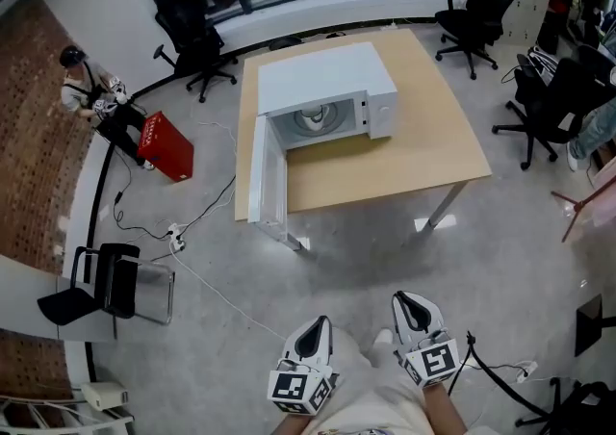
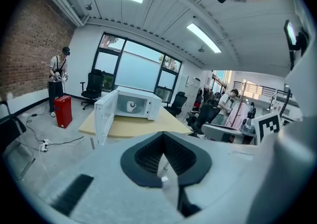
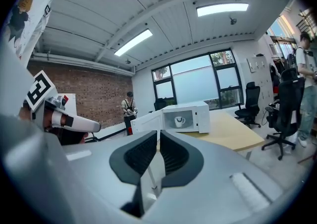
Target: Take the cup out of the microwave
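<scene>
Nothing of the job itself is done yet, as far as I can see. The left gripper is held low in front of the person, its jaws pressed together with nothing between them. Well ahead of it, across open floor, the microwave door hangs wide open, so that step looks taken care of. Just beyond the door the white cup sits inside the microwave on the wooden table, far out of reach of either gripper. The right gripper, beside the left one, also has its jaws together and empty, with the cup straight ahead of it. Left to do, by my reckoning: walk up, open a gripper, take hold of the cup and lift it out.
</scene>
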Motion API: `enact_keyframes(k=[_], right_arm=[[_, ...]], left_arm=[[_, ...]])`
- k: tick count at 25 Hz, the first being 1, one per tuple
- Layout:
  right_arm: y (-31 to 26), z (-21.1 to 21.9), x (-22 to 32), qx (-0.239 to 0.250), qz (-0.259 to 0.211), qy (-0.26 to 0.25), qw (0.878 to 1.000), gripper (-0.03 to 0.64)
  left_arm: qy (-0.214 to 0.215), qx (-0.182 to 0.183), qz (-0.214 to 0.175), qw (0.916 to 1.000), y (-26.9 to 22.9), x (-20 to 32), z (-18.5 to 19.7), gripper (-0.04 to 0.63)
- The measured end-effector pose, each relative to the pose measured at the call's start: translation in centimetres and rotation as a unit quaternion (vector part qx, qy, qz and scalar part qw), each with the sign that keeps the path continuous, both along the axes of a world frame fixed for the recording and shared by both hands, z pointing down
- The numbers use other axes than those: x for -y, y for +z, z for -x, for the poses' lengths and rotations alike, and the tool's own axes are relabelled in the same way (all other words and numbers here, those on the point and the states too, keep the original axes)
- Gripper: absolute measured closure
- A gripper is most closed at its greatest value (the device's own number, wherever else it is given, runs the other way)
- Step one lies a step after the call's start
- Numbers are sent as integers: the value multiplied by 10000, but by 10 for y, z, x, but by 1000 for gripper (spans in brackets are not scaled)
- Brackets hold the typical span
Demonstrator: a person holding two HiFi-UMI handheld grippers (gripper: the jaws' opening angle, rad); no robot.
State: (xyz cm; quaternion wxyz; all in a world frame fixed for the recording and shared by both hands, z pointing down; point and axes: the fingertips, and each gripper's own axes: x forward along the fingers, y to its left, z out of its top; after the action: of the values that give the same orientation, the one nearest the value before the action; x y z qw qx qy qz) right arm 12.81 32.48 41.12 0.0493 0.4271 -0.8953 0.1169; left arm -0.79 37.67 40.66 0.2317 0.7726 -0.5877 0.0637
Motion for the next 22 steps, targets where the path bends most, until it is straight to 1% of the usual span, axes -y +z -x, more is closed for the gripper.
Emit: enact_keyframes(k=[5, 9, 13, 16, 19, 20, 22], right_arm=[[19, -10, 20, 8, 249, -65, 9997, 601], [30, -5, 54, -44, 288, -141, 9995, 601], [37, 23, 111, -109, 251, 20, 9996, 601], [34, 47, 162, -90, 277, 215, 9993, 603], [33, 82, 207, 307, 461, 161, 9983, 611], [35, 91, 224, 409, 498, 224, 9977, 611], [36, 105, 255, 373, 446, 409, 9975, 611]], left_arm=[[-366, -46, 231, 9991, 15, 12, 4, 592], [-358, -65, 204, 9991, 24, 53, 5, 592], [-189, -101, 197, 9996, 34, 117, 31, 592], [34, -89, 48, 9999, 23, 179, 55, 592], [310, -111, -126, 9994, 13, 240, 75, 592], [398, -138, -151, 9990, 13, 260, 81, 592], [546, -178, -169, 9982, 13, 293, 89, 592]])
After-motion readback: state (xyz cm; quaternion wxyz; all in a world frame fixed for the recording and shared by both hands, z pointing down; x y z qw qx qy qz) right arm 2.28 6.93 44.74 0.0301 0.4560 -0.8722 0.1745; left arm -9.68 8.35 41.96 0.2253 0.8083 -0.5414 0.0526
